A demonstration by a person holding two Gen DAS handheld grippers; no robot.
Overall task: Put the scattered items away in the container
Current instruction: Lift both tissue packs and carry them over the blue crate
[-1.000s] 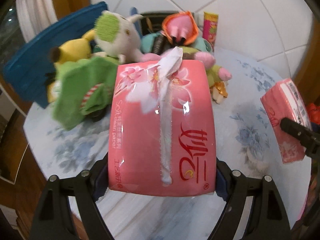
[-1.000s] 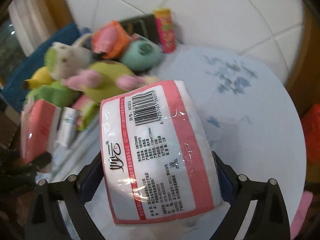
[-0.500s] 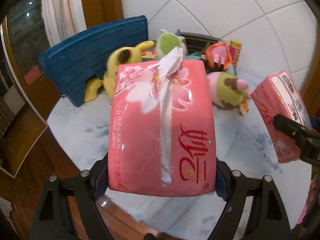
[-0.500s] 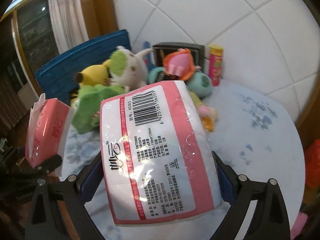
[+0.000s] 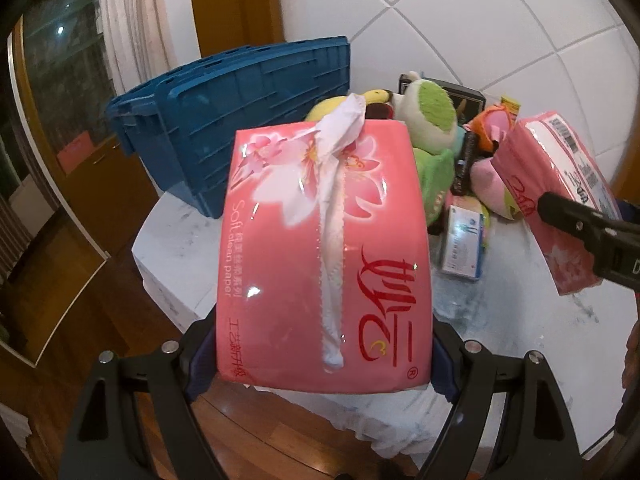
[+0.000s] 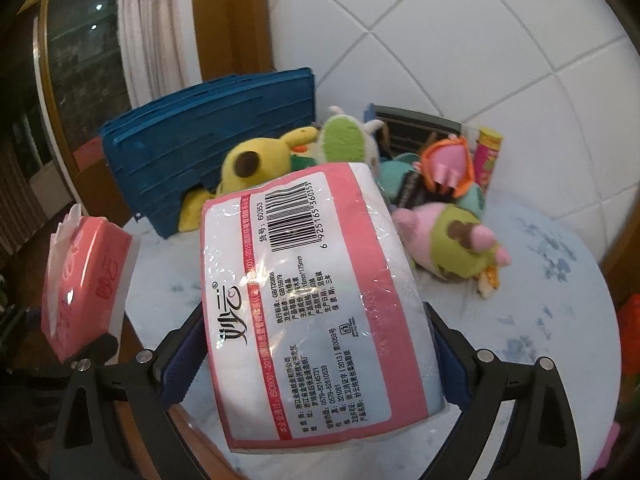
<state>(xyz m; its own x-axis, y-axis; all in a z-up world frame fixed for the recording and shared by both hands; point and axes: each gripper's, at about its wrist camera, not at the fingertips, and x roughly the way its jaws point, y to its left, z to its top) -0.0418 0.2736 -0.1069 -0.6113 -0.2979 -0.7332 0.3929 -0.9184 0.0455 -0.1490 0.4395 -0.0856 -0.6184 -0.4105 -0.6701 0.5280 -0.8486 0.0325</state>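
Jaws of the left gripper (image 5: 324,356) clamp a pink plastic-wrapped soft tissue pack with a white tissue poking out (image 5: 324,256), held above the near left tabletop edge (image 5: 172,248). Far left stands a blue ribbed plastic crate (image 5: 248,120). Right gripper (image 6: 316,356) jaws squeeze a second pink-and-white tissue pack, barcode up (image 6: 312,304). Both packs look light, squashy, slippery-filmed; gripping the long sides seems best.
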